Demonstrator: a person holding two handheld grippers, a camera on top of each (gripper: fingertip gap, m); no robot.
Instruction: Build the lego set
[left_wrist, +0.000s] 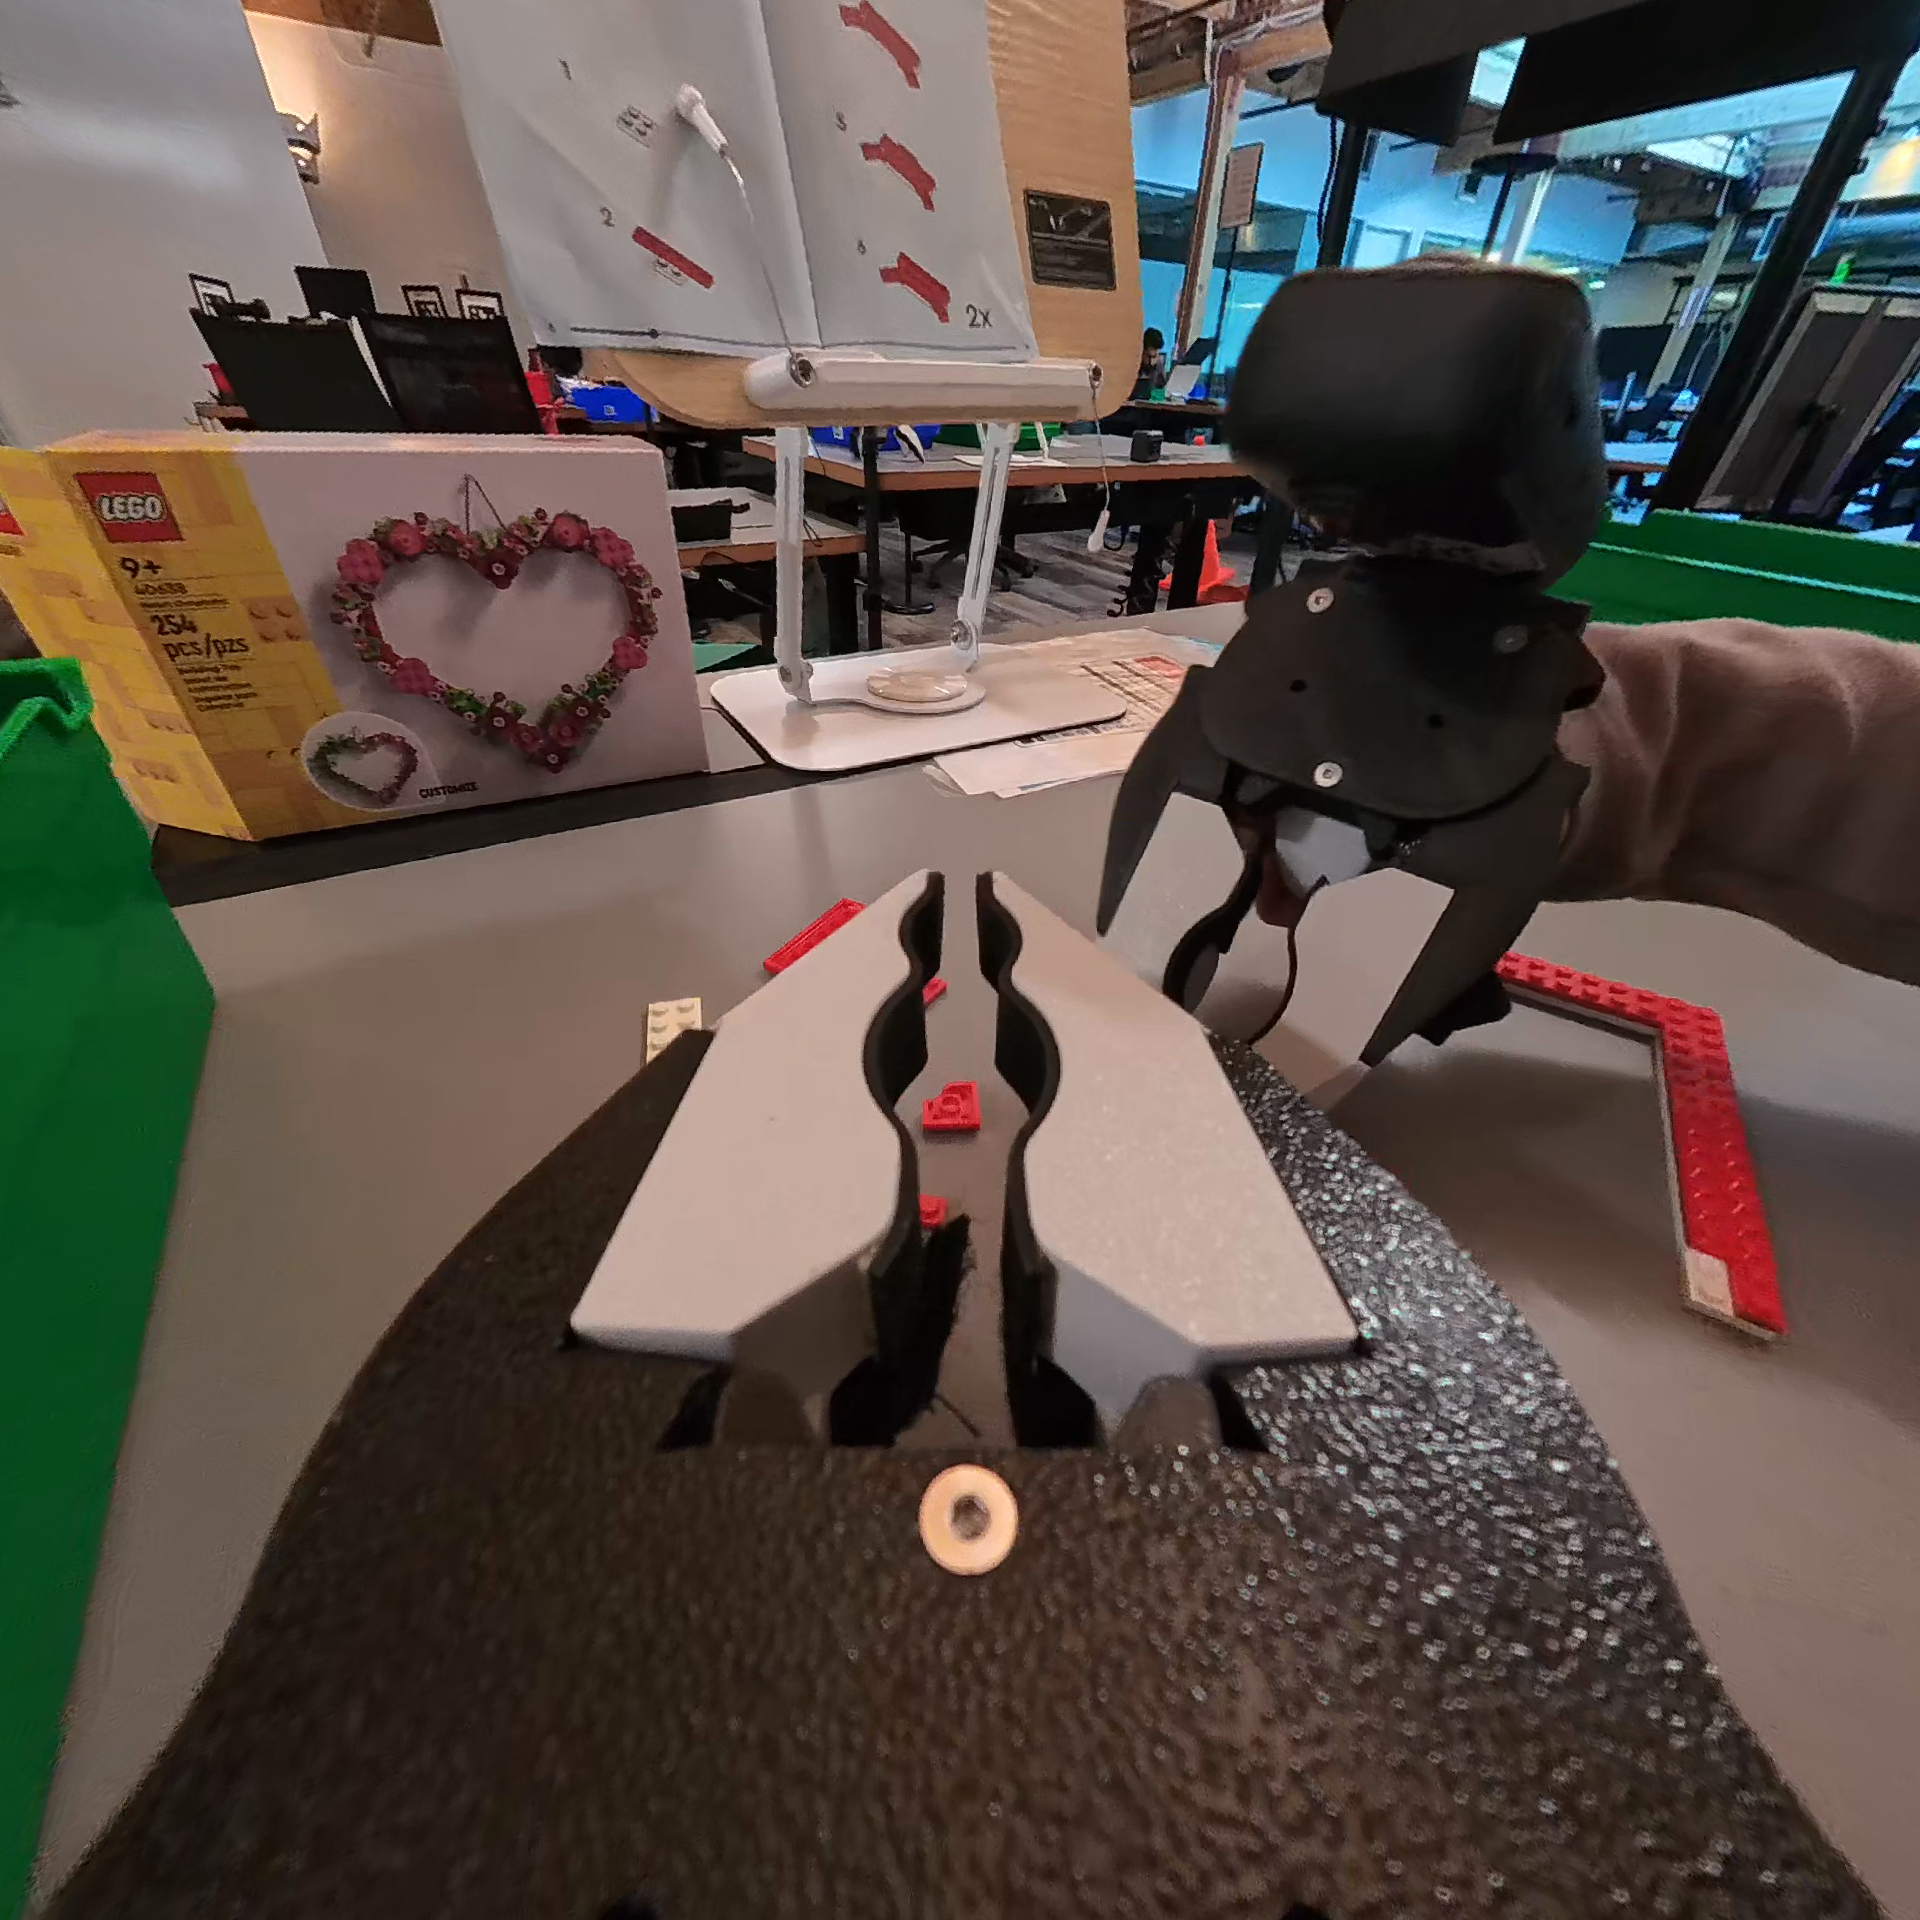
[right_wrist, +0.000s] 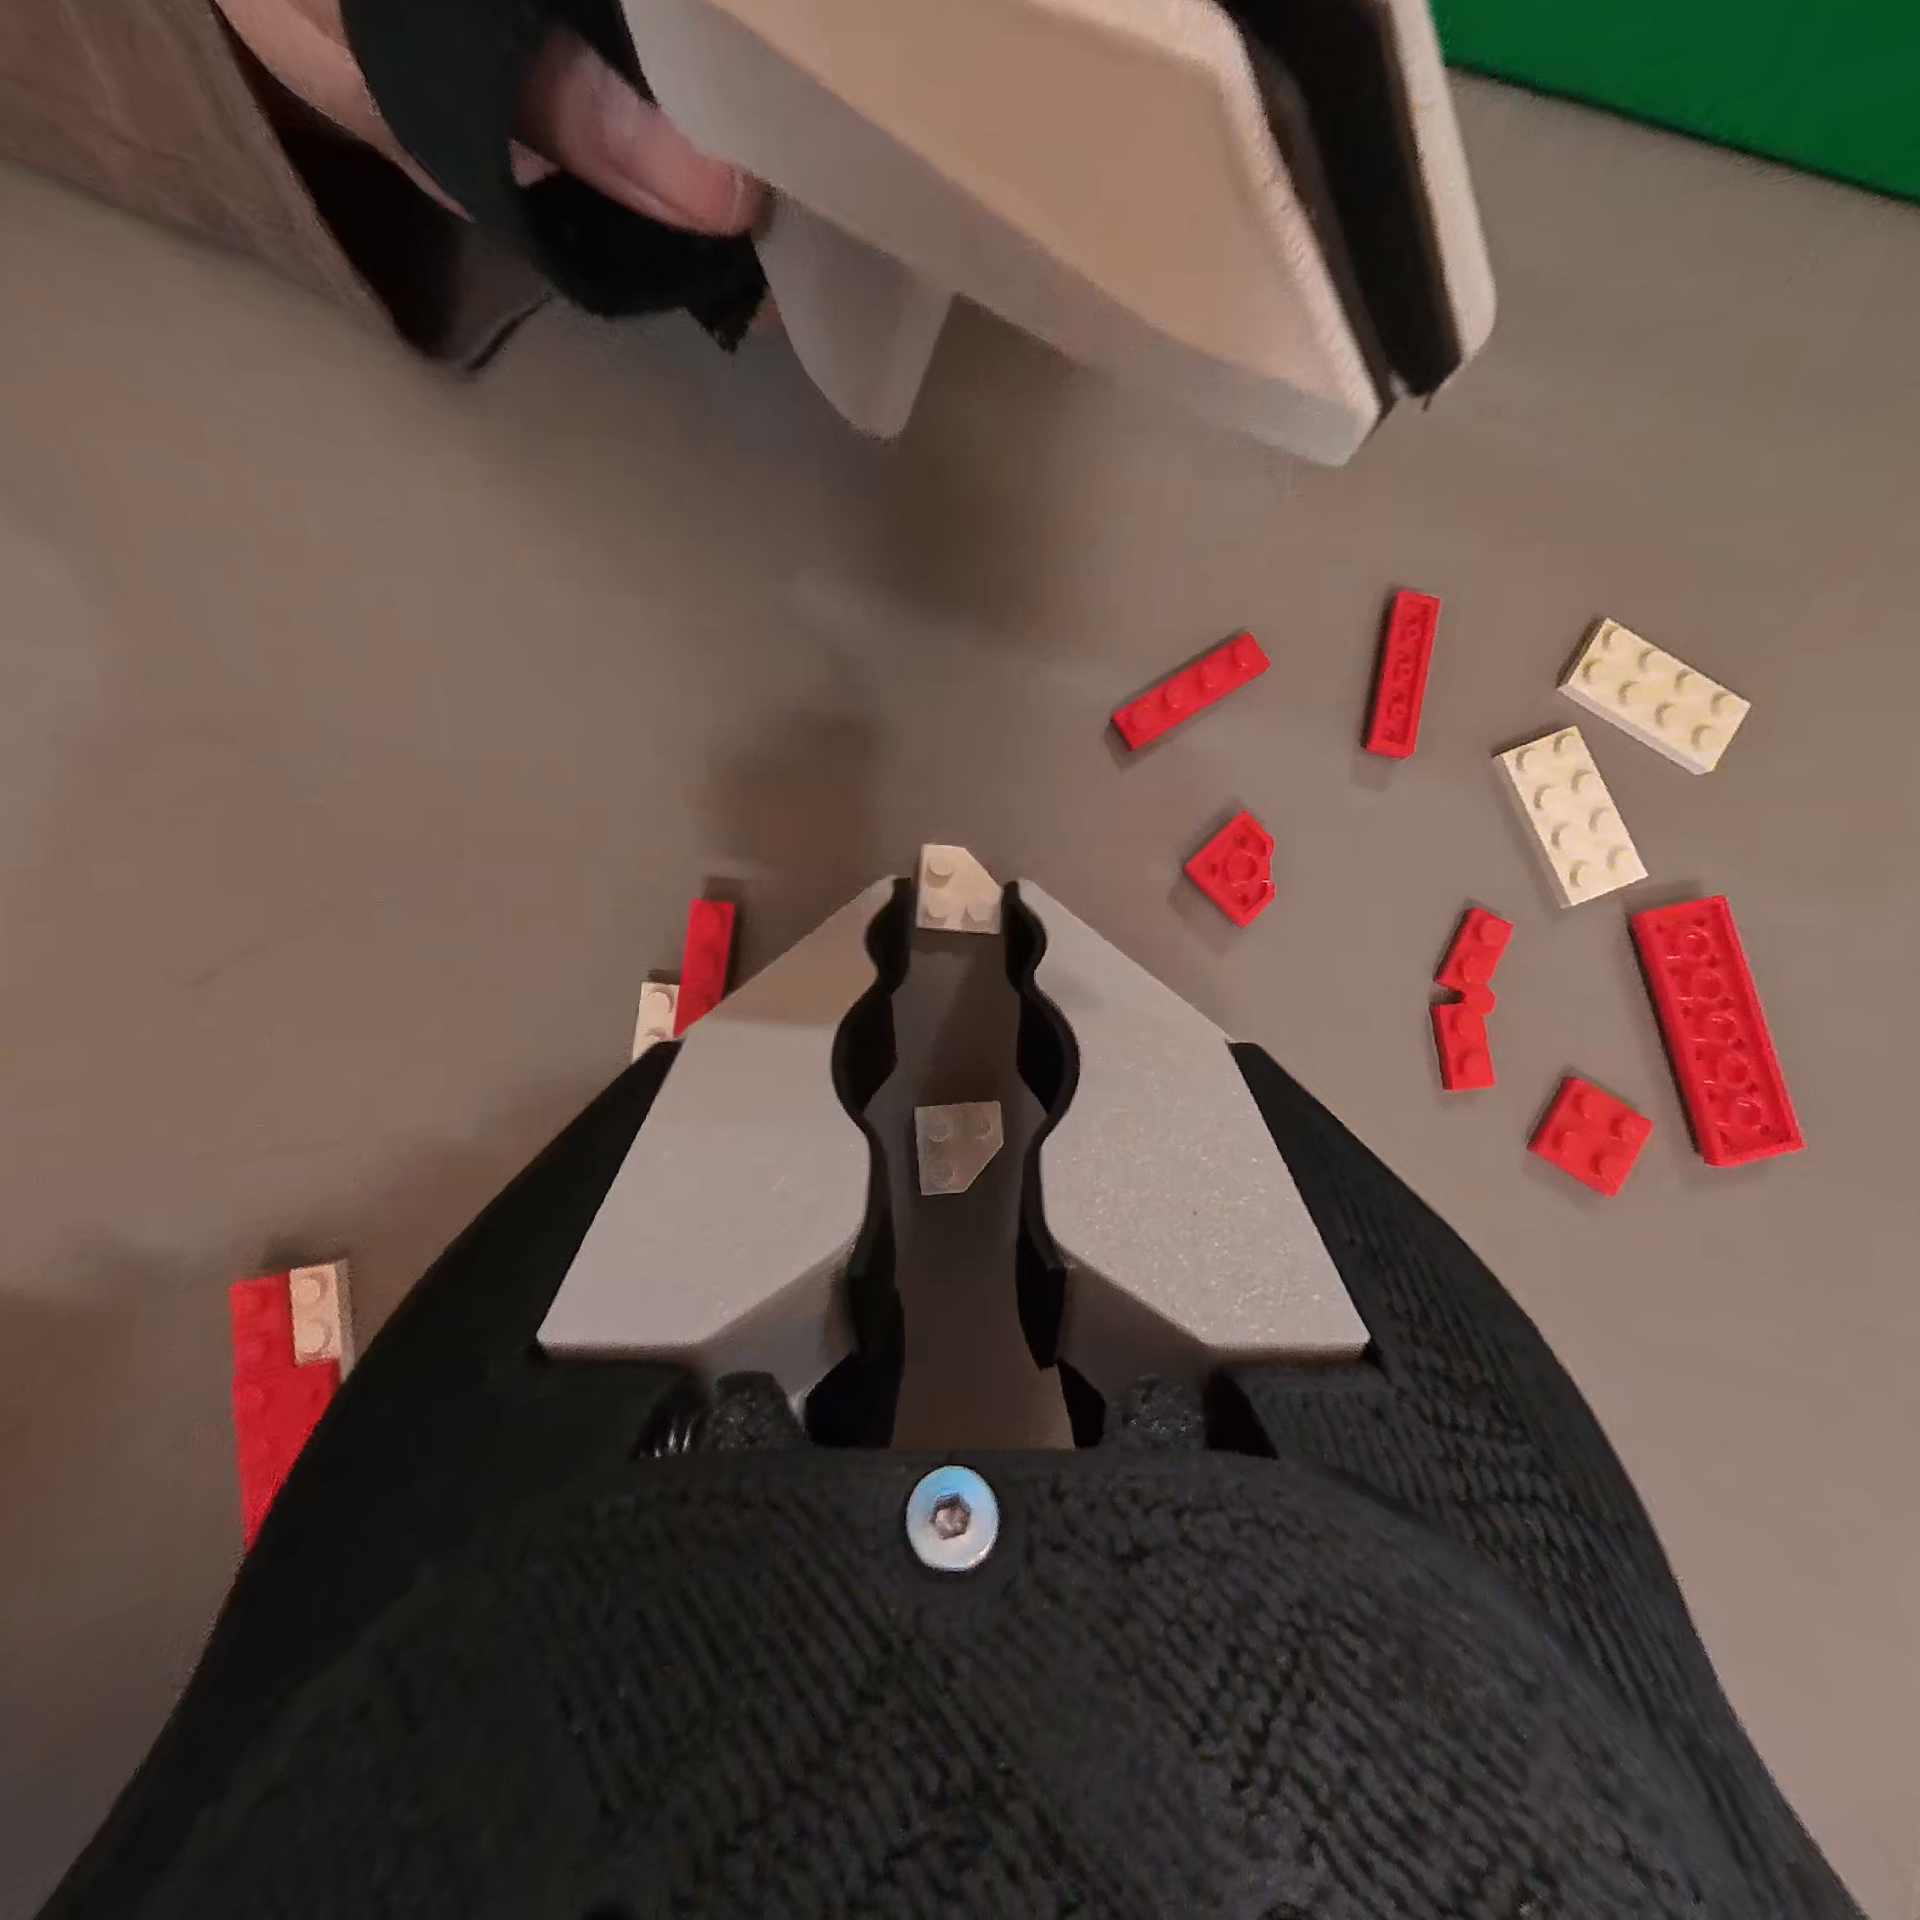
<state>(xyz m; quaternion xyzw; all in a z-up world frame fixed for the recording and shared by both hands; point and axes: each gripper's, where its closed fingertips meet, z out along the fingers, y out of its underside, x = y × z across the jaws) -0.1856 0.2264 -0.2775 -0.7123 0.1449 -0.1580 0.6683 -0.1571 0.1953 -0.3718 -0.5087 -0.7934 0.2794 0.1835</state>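
My right gripper (right_wrist: 961, 896) points down at the grey table (right_wrist: 364, 675) and is shut on a small white wedge plate (right_wrist: 954, 883) at its fingertips. A second pale wedge shape (right_wrist: 954, 1143) shows between the fingers farther back; I cannot tell whether it is a piece or a reflection. A red L-shaped assembly (left_wrist: 1704, 1122) with a white end lies under and beside the right gripper (left_wrist: 1340, 1081); parts of it show in the right wrist view (right_wrist: 270, 1382). My left gripper (left_wrist: 961, 885) is shut and empty, hovering above loose red pieces (left_wrist: 949, 1107). It also appears blurred in the right wrist view (right_wrist: 1392, 405).
Loose pieces lie to the right: red narrow plates (right_wrist: 1190, 691), two white plates (right_wrist: 1569, 816), a long red plate (right_wrist: 1714, 1029), small red pieces (right_wrist: 1231, 868). The set's box (left_wrist: 364, 634) and the instruction booklet on a stand (left_wrist: 748, 177) are at the back. Green bins (left_wrist: 62, 935) flank the table. My right fingertips sit around 10 centimeters from my left ones. The red L-shaped assembly (left_wrist: 1704, 1122) sits 15 centimeters or so from the ends of my right fingers.
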